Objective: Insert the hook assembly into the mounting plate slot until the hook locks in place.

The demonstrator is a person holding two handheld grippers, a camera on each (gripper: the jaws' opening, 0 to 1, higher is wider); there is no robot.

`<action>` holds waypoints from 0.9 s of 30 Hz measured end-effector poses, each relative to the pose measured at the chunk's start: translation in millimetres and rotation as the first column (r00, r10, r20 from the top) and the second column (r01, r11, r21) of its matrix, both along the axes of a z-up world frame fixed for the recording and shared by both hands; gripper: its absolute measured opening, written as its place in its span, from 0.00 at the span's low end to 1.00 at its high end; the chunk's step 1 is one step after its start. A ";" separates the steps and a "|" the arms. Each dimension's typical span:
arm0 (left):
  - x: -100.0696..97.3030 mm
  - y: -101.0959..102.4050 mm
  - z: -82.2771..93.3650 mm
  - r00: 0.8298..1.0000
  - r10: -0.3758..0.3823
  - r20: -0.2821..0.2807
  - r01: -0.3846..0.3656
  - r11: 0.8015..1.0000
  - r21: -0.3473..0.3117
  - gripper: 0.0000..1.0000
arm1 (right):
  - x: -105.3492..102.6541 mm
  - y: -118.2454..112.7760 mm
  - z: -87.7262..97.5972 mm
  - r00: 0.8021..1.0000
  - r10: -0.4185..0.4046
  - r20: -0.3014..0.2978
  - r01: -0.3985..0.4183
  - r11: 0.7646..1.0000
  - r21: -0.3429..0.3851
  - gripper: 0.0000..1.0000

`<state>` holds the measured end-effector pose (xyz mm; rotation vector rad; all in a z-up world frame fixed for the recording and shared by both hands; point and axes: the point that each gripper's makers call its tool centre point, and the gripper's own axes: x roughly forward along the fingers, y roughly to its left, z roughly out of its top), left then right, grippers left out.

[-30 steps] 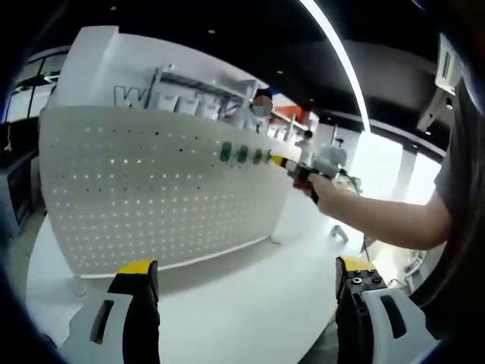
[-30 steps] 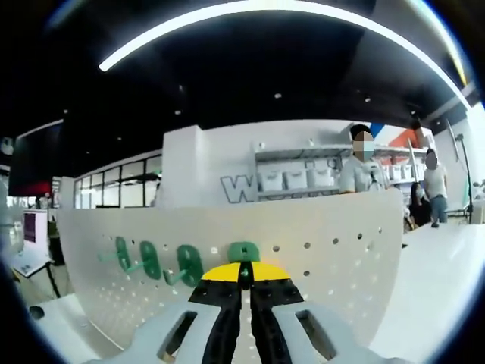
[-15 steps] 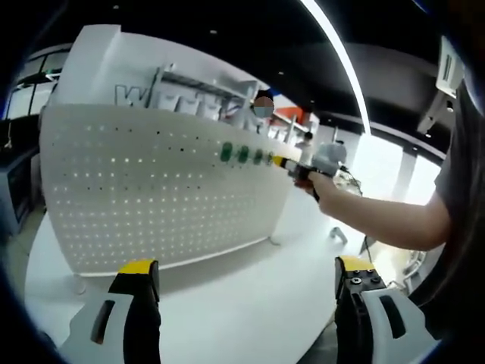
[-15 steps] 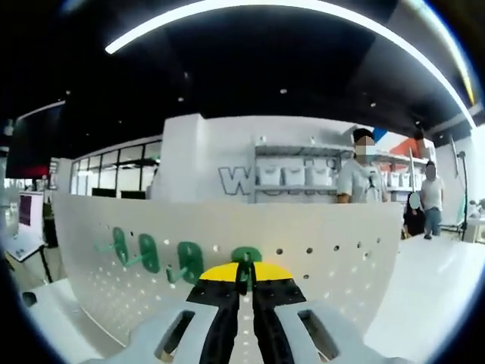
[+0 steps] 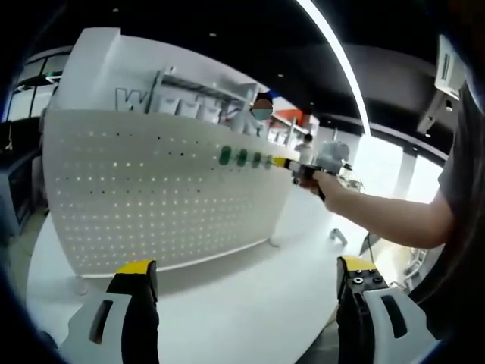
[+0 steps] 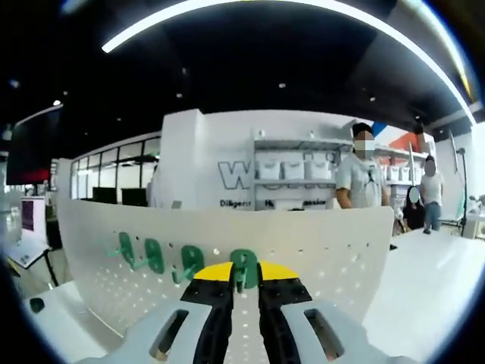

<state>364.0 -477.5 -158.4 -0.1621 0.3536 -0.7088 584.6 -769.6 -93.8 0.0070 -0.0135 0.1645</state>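
Four green hooks (image 6: 244, 267) on pegboard (image 6: 326, 243)

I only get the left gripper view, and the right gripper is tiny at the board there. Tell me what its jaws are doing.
Observer: In the right gripper view, the right gripper has its jaws close on either side of a green hook on the pegboard. A narrow gap shows, so I can't confirm the grip.
Operator: Report the neighbouring hooks.
Observer: Three more green hooks sit in a row to its left in that view, with their pegs sticking out.
Operator: Say whether it sits flat.
Observer: Cannot tell; the jaw tips cover its lower part.
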 end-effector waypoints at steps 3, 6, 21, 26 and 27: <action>-3.8 1.8 -0.6 1.000 -0.001 -0.001 0.001 1.000 0.003 1.00 | -9.9 -2.1 -4.1 1.000 -0.003 -0.019 0.003 1.000 0.012 0.15; -7.5 4.2 0.0 1.000 0.002 0.000 -0.002 1.000 0.009 1.00 | -19.9 -2.7 -8.4 0.999 -0.001 -0.040 0.002 1.000 0.016 0.18; -20.7 16.6 1.6 0.999 0.044 0.005 -0.044 0.999 0.011 1.00 | -101.9 47.6 -40.8 0.976 0.150 -0.159 -0.131 0.983 0.128 0.39; -24.6 19.8 1.4 0.999 0.048 0.006 -0.048 0.999 0.017 1.00 | -129.8 69.6 -57.2 0.960 0.199 -0.198 -0.185 0.979 0.084 0.40; -25.1 20.1 1.3 0.999 0.049 0.006 -0.049 0.999 0.019 1.00 | -135.2 74.2 -60.0 0.956 0.213 -0.204 -0.198 0.976 0.091 0.40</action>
